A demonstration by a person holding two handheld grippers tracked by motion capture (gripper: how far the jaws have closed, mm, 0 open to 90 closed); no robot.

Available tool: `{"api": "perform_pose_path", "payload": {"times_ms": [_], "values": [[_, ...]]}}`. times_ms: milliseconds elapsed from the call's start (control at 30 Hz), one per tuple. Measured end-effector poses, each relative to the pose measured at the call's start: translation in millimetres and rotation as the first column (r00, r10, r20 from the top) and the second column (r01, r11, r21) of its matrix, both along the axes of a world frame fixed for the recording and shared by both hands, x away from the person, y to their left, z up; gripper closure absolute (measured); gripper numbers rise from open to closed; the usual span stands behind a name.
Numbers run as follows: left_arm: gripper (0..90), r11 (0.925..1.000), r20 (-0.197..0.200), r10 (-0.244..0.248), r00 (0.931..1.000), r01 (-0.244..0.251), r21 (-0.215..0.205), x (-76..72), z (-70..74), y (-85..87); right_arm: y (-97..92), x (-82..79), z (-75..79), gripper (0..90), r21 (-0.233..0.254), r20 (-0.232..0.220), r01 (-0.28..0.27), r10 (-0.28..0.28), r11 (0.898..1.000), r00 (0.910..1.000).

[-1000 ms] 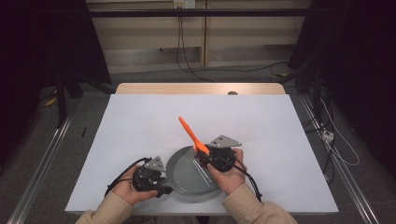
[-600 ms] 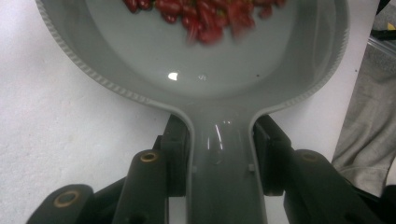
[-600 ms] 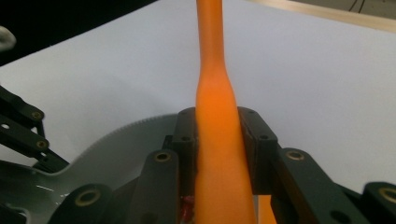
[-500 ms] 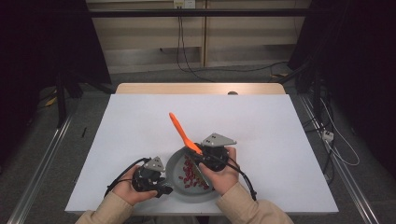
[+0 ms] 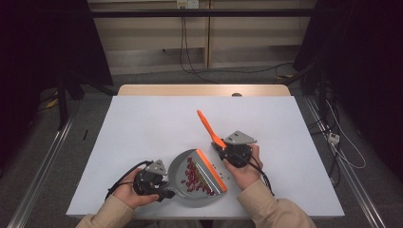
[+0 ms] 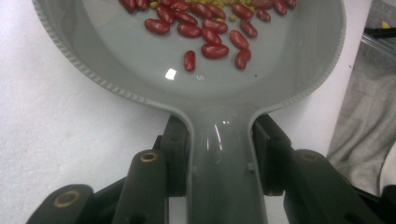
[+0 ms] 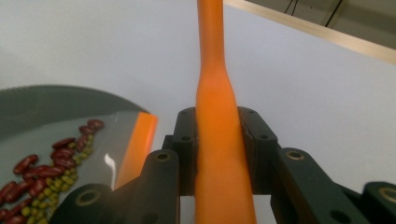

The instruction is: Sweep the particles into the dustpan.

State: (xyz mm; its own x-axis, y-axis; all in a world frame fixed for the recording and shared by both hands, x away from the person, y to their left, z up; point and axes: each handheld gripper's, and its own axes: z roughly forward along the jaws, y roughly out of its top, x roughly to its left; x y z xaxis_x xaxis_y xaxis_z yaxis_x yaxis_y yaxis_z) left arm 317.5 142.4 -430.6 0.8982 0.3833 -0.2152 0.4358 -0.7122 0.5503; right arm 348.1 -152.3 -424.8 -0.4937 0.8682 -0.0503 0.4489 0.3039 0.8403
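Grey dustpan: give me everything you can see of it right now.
The grey dustpan looks like smooth, glossy plastic: a rounded shallow pan with a ribbed rim, an orange lip along its front edge and a narrow handle. It lies on the white table near the person's edge. The left gripper is shut on the handle, one jaw on each side. Inside lie red beans and small yellow-green grains, heaped toward the lip. A few beans lie on the table just beyond the lip.
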Motion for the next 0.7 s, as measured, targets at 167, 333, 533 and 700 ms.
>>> {"api": "perform_pose_path", "payload": {"times_ms": [167,333,533,700], "values": [[62.8,0.9999,0.005,-0.007,1.0000,0.007,0.014,-0.9,0.6,-0.7,-0.1,-16.1,-5.4,70.7,0.026,0.008,0.011,-0.011,1.000,0.9999],[62.9,0.9999,0.003,-0.005,1.0000,0.005,0.015,-0.8,0.3,-0.9,23.6,-28.3,-7.9,70.4,0.063,0.006,-0.003,0.002,0.998,1.0000],[62.8,1.0000,0.004,0.008,1.0000,-0.008,0.001,-1.7,-0.6,0.2,42.4,-30.1,-0.6,70.8,0.163,0.022,-0.034,0.031,0.986,0.9993],[61.9,0.9999,0.012,0.006,0.9999,-0.006,-0.013,-2.5,-2.1,1.5,36.2,-23.4,8.3,70.8,0.184,0.035,-0.035,0.030,0.982,0.9990]]}}
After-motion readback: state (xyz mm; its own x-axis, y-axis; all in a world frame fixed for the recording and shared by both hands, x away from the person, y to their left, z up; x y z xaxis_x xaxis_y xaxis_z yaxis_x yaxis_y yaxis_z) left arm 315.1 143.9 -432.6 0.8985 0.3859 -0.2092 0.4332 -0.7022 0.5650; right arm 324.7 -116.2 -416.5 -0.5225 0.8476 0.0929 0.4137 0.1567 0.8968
